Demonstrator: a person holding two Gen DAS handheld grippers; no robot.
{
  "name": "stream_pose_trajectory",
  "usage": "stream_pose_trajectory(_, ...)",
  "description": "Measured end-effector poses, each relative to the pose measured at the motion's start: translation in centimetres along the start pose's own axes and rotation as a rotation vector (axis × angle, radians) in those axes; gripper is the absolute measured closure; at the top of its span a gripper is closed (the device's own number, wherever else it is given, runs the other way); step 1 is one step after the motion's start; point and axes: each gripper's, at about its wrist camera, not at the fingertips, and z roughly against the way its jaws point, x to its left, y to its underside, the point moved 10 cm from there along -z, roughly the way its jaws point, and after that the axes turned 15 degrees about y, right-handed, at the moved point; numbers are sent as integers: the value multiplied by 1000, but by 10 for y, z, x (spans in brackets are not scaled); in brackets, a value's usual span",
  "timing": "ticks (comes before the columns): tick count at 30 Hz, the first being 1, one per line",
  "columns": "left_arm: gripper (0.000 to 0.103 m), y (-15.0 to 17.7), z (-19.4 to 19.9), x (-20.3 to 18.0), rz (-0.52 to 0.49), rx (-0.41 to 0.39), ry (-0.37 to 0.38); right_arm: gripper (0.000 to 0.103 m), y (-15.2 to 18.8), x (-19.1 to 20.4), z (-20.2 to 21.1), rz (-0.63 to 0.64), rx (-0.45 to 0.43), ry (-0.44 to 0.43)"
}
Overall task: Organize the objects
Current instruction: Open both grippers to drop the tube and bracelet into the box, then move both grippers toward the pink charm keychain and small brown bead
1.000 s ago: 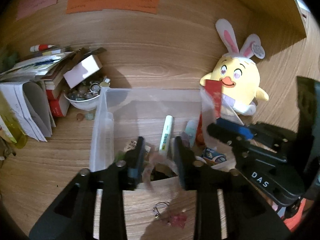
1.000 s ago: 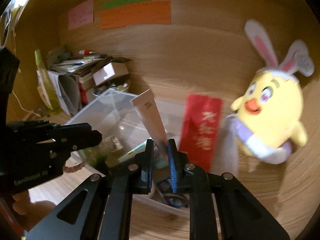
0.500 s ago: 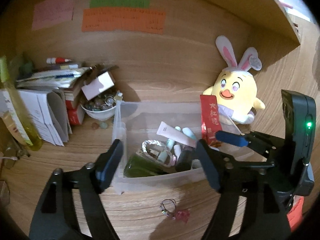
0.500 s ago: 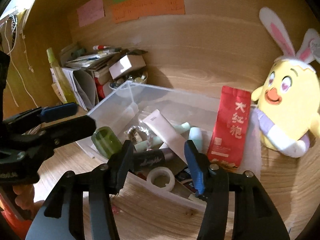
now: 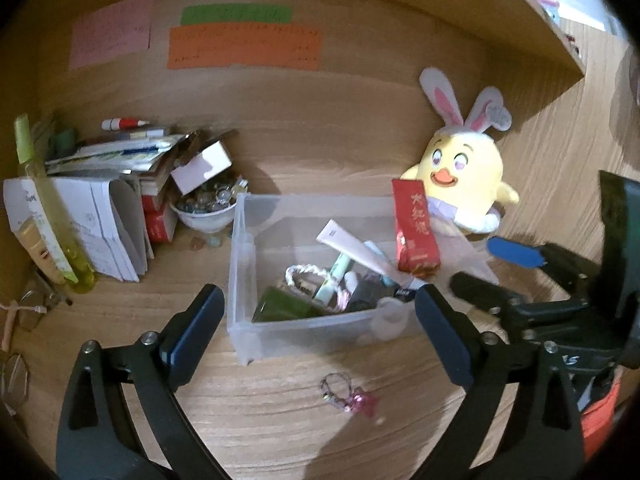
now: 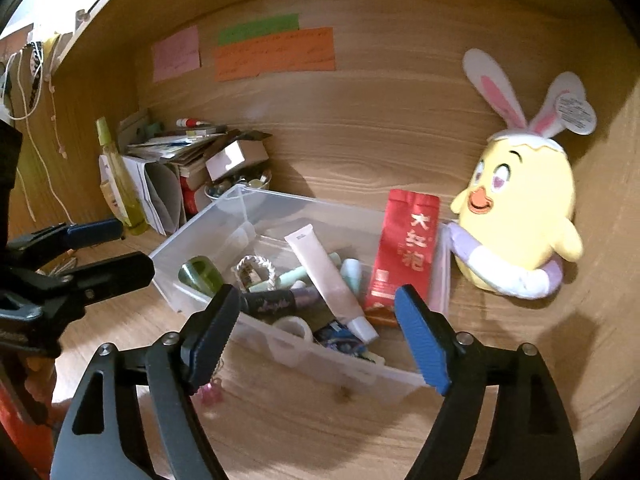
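A clear plastic bin [image 5: 240,264] [image 6: 200,232] sits on the wooden desk. In it lie a white tube [image 5: 352,246] [image 6: 324,268], a red packet [image 5: 414,228] [image 6: 404,252], a braided bracelet [image 5: 308,276] [image 6: 254,266], a green item [image 5: 280,308] [image 6: 200,276] and a tape roll [image 6: 294,328]. My left gripper [image 5: 320,336] is open and empty in front of the bin. My right gripper [image 6: 316,336] is open and empty, also back from the bin. A pink charm on a ring [image 5: 352,398] [image 6: 211,394] lies on the desk before the bin.
A yellow plush chick with rabbit ears [image 5: 464,176] [image 6: 520,208] stands right of the bin. A bowl of small items [image 5: 204,208], stacked books and papers [image 5: 104,184] and a yellow-green bottle [image 5: 44,208] crowd the left. Sticky notes [image 5: 244,46] hang on the back panel.
Both grippers opened and pulled back from the bin. The left let go of the bracelet and the right let go of the white tube; both now lie in the bin.
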Motion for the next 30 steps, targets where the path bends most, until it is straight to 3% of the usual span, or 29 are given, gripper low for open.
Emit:
stream_pose_trajectory(8,6,30,-10,8,10,84,-13,22,21,-12,8,5,13,21)
stream_pose_trajectory(19,6,73,-28,5,44,193,31,22,77,-37,-19,6,140,113)
stream_pose_trajectory(22,6,83,-35,-2,26,222,42,23,83,-33,-25,14,157,100)
stream_pose_trajectory(26,6,90,-40,-9,-2,244,43,38,87,-17,-30,60,171,69)
stream_pose_trajectory(30,6,93,-41,-14,-11,252,60,61,96,-8,-42,79,224,55)
